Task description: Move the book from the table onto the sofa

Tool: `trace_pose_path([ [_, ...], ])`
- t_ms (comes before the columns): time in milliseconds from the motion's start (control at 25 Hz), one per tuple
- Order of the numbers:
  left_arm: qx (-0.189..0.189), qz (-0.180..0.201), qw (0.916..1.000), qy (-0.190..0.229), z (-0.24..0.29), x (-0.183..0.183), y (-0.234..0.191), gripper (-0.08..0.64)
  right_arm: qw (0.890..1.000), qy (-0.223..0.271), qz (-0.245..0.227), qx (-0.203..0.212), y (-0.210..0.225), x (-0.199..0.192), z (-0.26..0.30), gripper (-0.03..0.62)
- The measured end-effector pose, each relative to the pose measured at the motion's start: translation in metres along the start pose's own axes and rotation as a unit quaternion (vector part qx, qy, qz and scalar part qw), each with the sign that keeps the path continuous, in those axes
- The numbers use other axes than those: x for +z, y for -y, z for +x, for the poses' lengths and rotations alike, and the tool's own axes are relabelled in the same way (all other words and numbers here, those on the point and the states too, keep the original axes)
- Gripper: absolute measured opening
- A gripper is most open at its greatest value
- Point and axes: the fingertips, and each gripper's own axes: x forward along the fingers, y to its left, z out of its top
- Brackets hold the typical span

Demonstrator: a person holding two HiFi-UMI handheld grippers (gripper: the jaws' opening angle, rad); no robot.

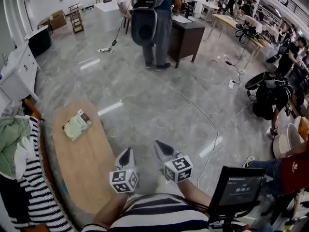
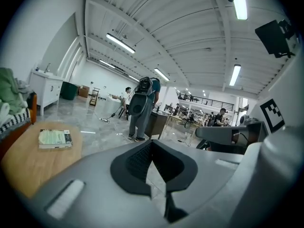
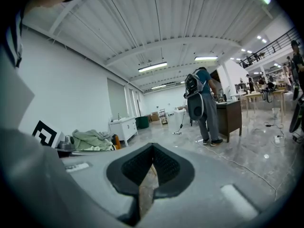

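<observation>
Striped top (image 1: 154, 216) of the person holding the tools fills the bottom edge of the head view; just beyond it the left gripper (image 1: 127, 153) and right gripper (image 1: 161, 149) are held side by side, near each other but apart, each carrying its marker cube; both point away from the person over the grey polished floor (image 1: 159, 105), just beside the near right edge of the oval wooden surface (image 1: 82, 173).

Left gripper (image 2: 151, 146), own view: jaws pressed together, nothing between them; the book (image 2: 54, 138) lies flat to the left on the surface (image 2: 28, 163).

Right gripper (image 3: 152, 150), own view: jaws likewise pressed together and empty; a green garment (image 3: 92, 139) is heaped at the left.

Book (image 1: 76, 124), head view: pale green cover with a dark strip along one edge, flat at the far end of the surface, well apart from both grippers.

Left of the surface: a striped cloth (image 1: 36, 178) and the green garment (image 1: 12, 141) piled on a brown-framed seat (image 1: 31, 108); a white cabinet (image 1: 17, 74) stands behind.

Background: a person with a backpack (image 1: 154, 23) stands beside a dark desk (image 1: 186, 37); a cable (image 1: 212, 124) trails across the floor; a dark screen (image 1: 239, 190) sits at lower right.
</observation>
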Motion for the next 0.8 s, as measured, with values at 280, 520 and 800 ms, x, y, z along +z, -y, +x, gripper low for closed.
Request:
trace_pose_path([
  [280,0.047,-0.005,0.9987,0.017,0.038,0.01,0.006,0.004,0.999,-0.007,-0.01,0.043,0.04,0.014,0.027,-0.006],
  [520,0.085,-0.014,0.9957,0.036,0.06,0.011,0.014,0.003,0.996,-0.014,-0.022,0.085,0.063,0.019,0.041,-0.006],
  [800,0.122,-0.015,0.991,0.053,0.065,0.022,0.012,0.003,0.992,-0.015,-0.027,0.126,0.068,0.03,0.06,-0.006],
])
